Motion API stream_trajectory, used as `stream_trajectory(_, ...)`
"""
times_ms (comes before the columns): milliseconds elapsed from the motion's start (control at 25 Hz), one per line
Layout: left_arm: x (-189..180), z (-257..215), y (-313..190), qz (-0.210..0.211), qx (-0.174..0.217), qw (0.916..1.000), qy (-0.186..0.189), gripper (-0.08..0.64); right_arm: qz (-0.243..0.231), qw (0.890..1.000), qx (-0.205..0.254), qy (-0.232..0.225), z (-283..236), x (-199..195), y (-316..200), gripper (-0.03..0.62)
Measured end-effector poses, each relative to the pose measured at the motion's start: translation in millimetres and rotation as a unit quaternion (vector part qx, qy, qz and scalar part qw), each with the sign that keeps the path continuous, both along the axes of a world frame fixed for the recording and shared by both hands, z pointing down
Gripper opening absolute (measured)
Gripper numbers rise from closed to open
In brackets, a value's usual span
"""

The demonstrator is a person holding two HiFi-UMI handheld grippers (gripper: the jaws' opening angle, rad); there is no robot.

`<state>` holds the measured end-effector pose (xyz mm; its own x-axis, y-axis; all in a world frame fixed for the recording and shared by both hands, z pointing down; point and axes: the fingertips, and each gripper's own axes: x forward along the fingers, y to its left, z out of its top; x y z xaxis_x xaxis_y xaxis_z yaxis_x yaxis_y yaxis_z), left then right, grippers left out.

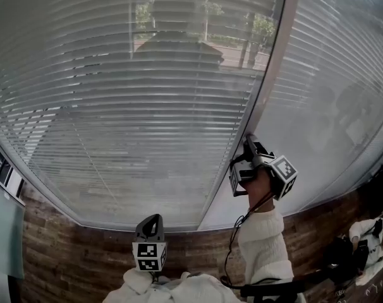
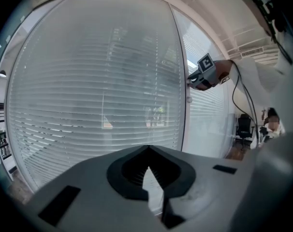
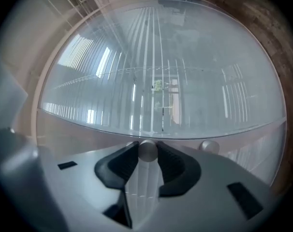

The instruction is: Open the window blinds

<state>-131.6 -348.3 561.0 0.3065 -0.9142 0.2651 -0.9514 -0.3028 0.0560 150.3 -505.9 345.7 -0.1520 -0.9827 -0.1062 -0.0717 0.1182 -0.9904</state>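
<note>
White slatted blinds [image 1: 134, 106] hang behind glass panes and fill most of the head view; trees show faintly through the slats near the top. My right gripper [image 1: 249, 142] is raised to the mullion [image 1: 267, 87] between two panes. In the right gripper view its jaws [image 3: 147, 145] are closed on a small round silver knob [image 3: 147, 152]. A second knob [image 3: 209, 146] sits just to the right of it. My left gripper [image 1: 151, 222] is held low near my body, away from the window, its jaws [image 2: 149, 148] shut on nothing.
A brown wooden sill wall [image 1: 84, 257] runs below the glass. A second blind-covered pane [image 1: 343, 74] lies right of the mullion. An office chair [image 2: 243, 127] and a seated person [image 1: 368, 232] are at the far right. Shelves [image 1: 2, 169] stand at the left edge.
</note>
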Motion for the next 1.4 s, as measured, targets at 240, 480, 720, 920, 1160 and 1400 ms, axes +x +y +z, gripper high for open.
stream_trajectory(240,0,-2,-1,0.005,0.005,1.0000,0.002,0.002,-0.004,0.976,-0.001,0.218,-10,-2,-3,0.130)
stream_trajectory(480,1,0,3,0.009,0.004,0.9999,0.007,0.002,0.002,0.931,-0.008,0.364,-15,-6,-2,0.130)
stream_trajectory(720,-6,-2,6,0.004,0.006,1.0000,0.006,0.002,0.013,0.881,-0.012,0.472,-15,-9,-3,0.130)
stream_trajectory(920,-10,-2,9,-0.001,0.003,1.0000,0.002,0.002,0.013,0.836,-0.017,0.548,-15,-9,-4,0.130)
stream_trajectory(1160,-19,-3,13,-0.008,0.002,1.0000,-0.003,0.002,0.016,0.783,-0.015,0.621,-16,-11,-2,0.129)
stream_trajectory(1400,-24,-1,16,-0.015,0.000,0.9999,-0.005,0.002,0.008,0.719,-0.010,0.694,-16,-15,-1,0.130)
